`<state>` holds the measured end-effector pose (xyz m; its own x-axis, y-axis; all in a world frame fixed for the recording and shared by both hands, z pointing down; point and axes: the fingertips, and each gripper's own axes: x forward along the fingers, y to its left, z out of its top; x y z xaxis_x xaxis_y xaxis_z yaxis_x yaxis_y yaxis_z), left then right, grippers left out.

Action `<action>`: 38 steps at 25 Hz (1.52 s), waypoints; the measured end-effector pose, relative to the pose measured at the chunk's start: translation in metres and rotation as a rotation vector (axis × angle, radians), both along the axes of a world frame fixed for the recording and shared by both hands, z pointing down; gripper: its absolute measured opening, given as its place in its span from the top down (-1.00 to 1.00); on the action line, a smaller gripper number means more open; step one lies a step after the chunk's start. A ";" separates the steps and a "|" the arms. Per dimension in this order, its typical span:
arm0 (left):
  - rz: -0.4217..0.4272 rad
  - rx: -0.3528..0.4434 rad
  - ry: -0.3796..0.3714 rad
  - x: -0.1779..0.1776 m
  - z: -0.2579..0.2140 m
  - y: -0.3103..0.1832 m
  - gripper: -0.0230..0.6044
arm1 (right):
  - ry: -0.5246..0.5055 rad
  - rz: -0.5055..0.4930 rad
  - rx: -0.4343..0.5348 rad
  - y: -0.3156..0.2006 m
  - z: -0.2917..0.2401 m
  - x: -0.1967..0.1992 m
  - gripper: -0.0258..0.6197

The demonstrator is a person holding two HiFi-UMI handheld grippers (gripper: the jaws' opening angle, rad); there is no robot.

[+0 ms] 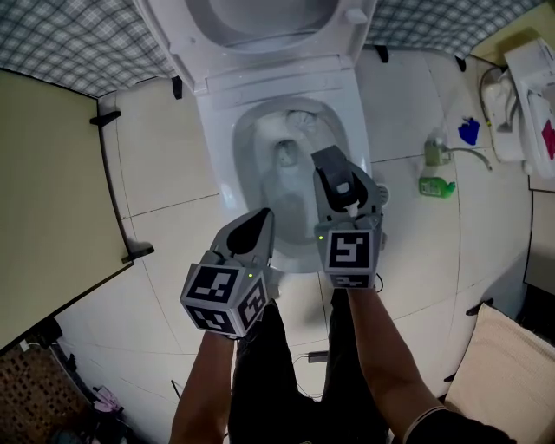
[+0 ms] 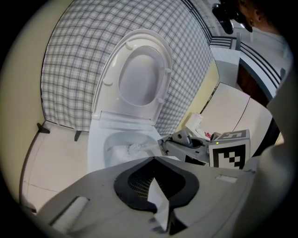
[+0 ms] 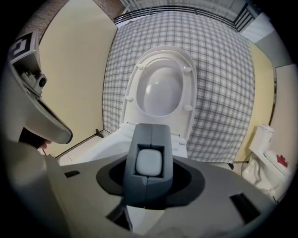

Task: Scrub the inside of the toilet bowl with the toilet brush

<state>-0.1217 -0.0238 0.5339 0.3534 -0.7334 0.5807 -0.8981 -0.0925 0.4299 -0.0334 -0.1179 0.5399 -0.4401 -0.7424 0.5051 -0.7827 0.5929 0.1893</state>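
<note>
Standing over the toilet bowl, person has one gripper in each hand, forearms coming in from bottom of head view. Right gripper reaches out over the front half of the bowl, jaws pointing down into it. Its jaws are closed tight on the toilet brush; the right gripper view shows a pale rounded handle end clamped between the two dark halves. White brush head is down inside the bowl, seen best in the left gripper view, toward the bowl's left inner wall; a short pale handle runs from it to the right gripper's tip. Cannot tell if the bristles press on the porcelain.

Left gripper sits nearer the person, just left of the right one, at the bowl's front rim and beside it rather than over the water. Its jaws look drawn together at the tips, nothing between them.

Seat and lid are raised upright against a checked wall. Pale tiled floor surrounds the toilet. Green bottle stands on the floor well right of the bowl, with a small blue item further back near it
</note>
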 end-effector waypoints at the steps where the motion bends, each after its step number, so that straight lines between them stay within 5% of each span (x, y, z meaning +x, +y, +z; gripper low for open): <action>1: 0.003 -0.002 -0.002 -0.001 0.000 0.001 0.90 | 0.002 0.031 0.000 0.001 -0.001 0.004 0.33; 9: 0.011 -0.005 0.000 -0.006 -0.002 0.010 0.90 | 0.023 0.244 -0.051 0.024 0.000 0.038 0.33; 23: 0.016 -0.017 0.011 -0.011 -0.002 0.023 0.90 | 0.045 0.348 -0.132 0.089 -0.008 0.072 0.33; 38: -0.001 -0.011 0.011 -0.009 0.000 0.027 0.90 | -0.085 0.068 -0.078 0.035 -0.019 0.005 0.33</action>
<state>-0.1305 0.0028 0.5340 0.3591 -0.7271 0.5851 -0.8936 -0.0869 0.4404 -0.0284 -0.0825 0.5213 -0.4339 -0.7318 0.5255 -0.8327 0.5485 0.0763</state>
